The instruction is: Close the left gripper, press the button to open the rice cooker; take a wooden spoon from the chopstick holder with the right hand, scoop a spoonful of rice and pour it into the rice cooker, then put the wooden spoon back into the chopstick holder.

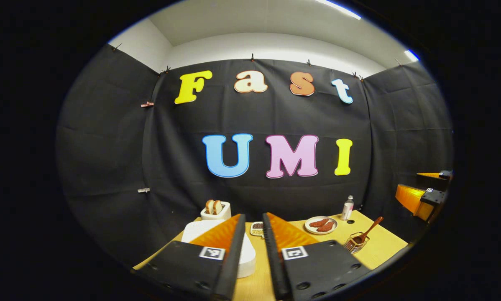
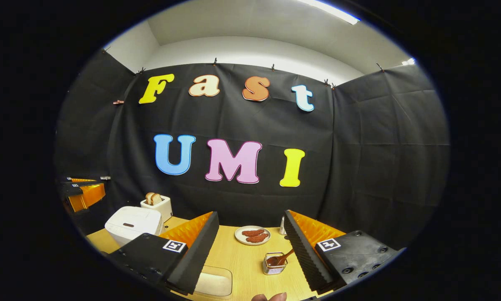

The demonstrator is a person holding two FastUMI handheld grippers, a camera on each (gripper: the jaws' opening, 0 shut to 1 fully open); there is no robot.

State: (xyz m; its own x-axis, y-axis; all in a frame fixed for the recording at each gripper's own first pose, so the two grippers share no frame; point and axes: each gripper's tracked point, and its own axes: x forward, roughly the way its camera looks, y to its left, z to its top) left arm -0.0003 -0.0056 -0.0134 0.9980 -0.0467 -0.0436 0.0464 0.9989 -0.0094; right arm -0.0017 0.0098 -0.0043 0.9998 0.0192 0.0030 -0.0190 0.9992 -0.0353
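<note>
- My left gripper (image 1: 254, 228) hung above the near part of the pale wooden bench (image 1: 384, 244), jaws narrowed to a slim gap and holding nothing.
- Just past its fingers sat the white, rounded rice cooker (image 1: 198, 230), lid down, toward the bench's left side.
- Behind the cooker, at the back left corner, stood a white toaster (image 1: 216, 211) with two slices of bread.
- My right gripper (image 2: 250, 232) hovered over the near edge, jaws spread wide and empty.
- Between its fingers stood the small wire chopstick holder (image 2: 274, 264), the brown wooden spoon (image 2: 280, 259) leaning in it, handle tilted right.
- Farther back lay a round white plate (image 2: 252, 235) with reddish-brown sausages.
- A small clear bottle (image 1: 348, 207) stood at the back edge.
</note>
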